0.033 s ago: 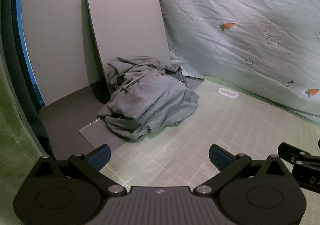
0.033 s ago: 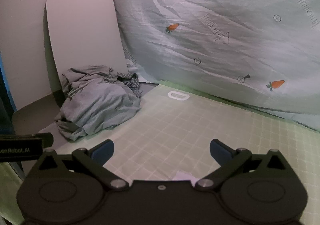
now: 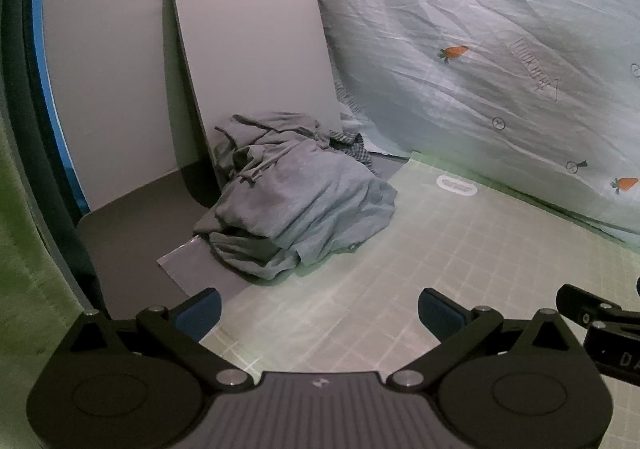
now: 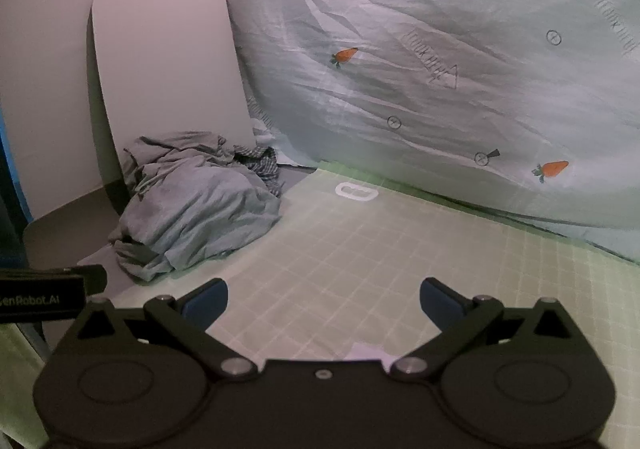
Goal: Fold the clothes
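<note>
Clearly crumpled grey clothes (image 3: 296,205) lie heaped, no discernible long axis

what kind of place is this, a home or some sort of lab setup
Probably a makeshift recording station at home: a gridded cutting mat as work surface, a carrot-print bedsheet hung as backdrop, and a crumpled grey garment pile waiting to be folded.

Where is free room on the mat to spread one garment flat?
The grid mat is bare between the grey clothes pile on the left and the carrot-print sheet behind. The left corner is crowded: the pile lies against the leaning white board.
</note>
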Motion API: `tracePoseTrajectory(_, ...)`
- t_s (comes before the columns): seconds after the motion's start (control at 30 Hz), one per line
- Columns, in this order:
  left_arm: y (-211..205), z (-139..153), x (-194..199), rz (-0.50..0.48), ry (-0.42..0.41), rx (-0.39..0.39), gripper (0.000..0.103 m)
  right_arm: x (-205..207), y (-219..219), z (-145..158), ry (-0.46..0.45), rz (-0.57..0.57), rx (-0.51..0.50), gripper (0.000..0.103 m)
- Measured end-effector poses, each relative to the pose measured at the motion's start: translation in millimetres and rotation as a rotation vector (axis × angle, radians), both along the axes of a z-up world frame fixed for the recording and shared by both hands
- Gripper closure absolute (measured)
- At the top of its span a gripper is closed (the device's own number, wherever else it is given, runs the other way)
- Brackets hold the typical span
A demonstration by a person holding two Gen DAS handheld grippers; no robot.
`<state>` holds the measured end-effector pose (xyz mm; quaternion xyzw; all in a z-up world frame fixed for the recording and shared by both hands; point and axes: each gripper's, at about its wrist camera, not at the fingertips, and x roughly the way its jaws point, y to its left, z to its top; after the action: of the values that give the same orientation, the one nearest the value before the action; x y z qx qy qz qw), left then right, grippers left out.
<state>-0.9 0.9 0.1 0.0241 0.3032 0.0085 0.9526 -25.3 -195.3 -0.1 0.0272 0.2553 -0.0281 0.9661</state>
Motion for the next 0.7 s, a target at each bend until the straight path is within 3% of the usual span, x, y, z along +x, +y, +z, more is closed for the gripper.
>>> tracePoseTrajectory(0.7, -10, 12, 6, 0.002, 0.0, 0.003, 0.0, 8, -2, 6, 0.014, 0.001, -0.01, 0.0)
